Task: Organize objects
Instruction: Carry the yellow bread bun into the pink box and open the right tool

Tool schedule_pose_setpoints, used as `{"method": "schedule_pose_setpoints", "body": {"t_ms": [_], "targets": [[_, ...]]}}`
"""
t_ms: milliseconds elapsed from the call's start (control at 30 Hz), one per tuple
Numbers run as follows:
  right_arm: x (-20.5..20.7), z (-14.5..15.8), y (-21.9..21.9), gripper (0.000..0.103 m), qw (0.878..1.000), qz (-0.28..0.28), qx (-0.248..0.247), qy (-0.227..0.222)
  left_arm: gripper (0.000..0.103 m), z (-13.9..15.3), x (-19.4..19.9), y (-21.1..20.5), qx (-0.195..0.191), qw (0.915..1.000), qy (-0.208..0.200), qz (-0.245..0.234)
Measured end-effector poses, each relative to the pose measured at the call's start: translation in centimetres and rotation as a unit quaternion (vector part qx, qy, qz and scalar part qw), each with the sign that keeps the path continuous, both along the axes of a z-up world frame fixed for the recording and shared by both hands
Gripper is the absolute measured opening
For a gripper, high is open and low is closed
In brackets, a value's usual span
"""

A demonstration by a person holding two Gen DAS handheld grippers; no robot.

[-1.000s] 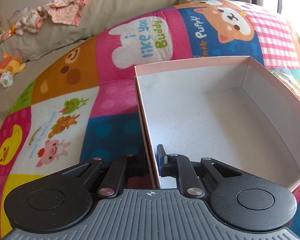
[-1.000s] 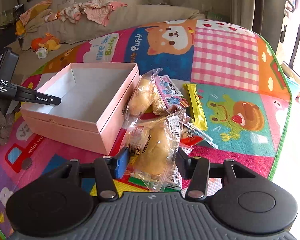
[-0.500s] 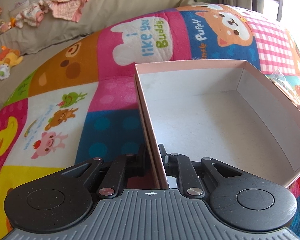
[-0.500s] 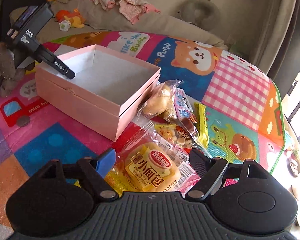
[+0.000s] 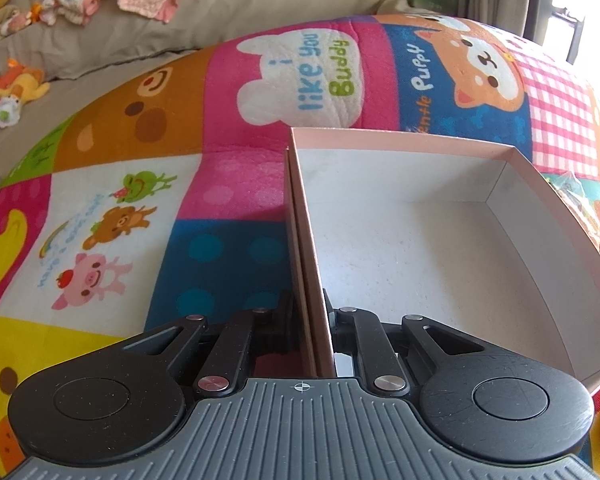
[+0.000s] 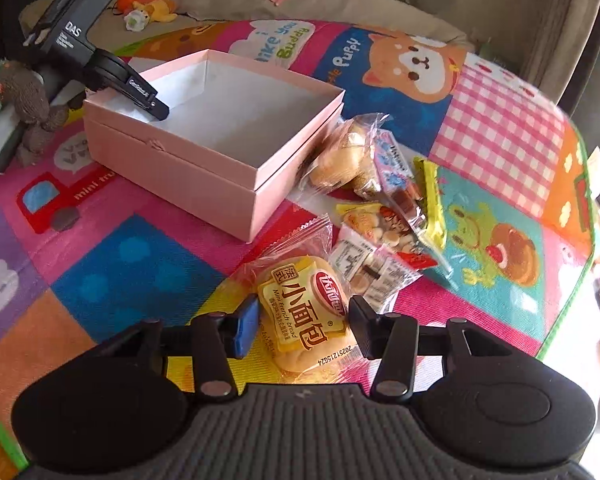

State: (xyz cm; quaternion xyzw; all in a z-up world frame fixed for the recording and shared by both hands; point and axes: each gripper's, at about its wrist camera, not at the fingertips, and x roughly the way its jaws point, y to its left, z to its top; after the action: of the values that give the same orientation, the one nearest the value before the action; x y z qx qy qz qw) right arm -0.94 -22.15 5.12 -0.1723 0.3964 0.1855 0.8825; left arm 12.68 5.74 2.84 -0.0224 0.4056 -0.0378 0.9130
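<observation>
The left gripper [image 5: 309, 320] is clamped on the thin cardboard wall of the pink box [image 5: 420, 140], one finger outside, one inside against the speckled white lining. The box is square, matte and empty, sitting on a quilted patchwork mat [image 5: 100, 220] at centre frame. The right gripper [image 6: 302, 322], whose jaws have just been closing, squeezes a glossy crinkled bread packet [image 6: 304, 312] at lower centre. Other plastic snack packets [image 6: 380, 200] lie heaped just right of the box.
</observation>
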Motion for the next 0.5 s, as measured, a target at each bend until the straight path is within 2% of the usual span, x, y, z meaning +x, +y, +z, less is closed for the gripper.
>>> {"method": "schedule_pose_setpoints", "body": {"t_ms": [67,100,133,200,367,400,433,467,500], "targets": [[-0.8,0.4,0.2,0.046,1.0,0.013,0.013,0.007,0.013,0.1,0.1,0.1,-0.006,1.0,0.003,0.005],[-1.2,0.5,0.5,0.055,1.0,0.017,0.002,-0.007,0.013,0.1,0.1,0.1,-0.008,0.9999,0.004,0.007],[-1.5,0.6,0.7,0.071,0.999,0.019,-0.012,-0.024,0.013,0.2,0.0,0.1,-0.009,0.9999,0.004,0.007],[-1.6,0.5,0.8,0.084,0.998,0.019,-0.028,-0.046,0.013,0.4,-0.1,0.0,-0.006,1.0,0.006,0.004],[0.2,-1.1,0.4,0.083,1.0,0.017,-0.009,-0.01,0.014,0.6,-0.4,0.3,-0.006,0.9999,0.012,0.003],[0.5,-1.3,0.4,0.081,1.0,0.017,0.001,-0.003,0.014,0.6,-0.4,0.5,-0.007,0.9999,0.009,0.003],[0.6,-1.4,0.5,0.064,1.0,0.019,0.009,0.006,0.013,0.6,-0.4,0.5,-0.007,0.9999,0.007,0.004],[0.6,-1.4,0.7,0.052,0.999,0.024,0.017,0.018,0.013,0.6,-0.3,0.6,-0.007,1.0,0.006,0.003],[0.4,-1.2,0.9,0.052,0.999,0.026,0.02,0.024,0.013,0.6,-0.3,0.7,-0.006,1.0,0.005,0.002]]}}
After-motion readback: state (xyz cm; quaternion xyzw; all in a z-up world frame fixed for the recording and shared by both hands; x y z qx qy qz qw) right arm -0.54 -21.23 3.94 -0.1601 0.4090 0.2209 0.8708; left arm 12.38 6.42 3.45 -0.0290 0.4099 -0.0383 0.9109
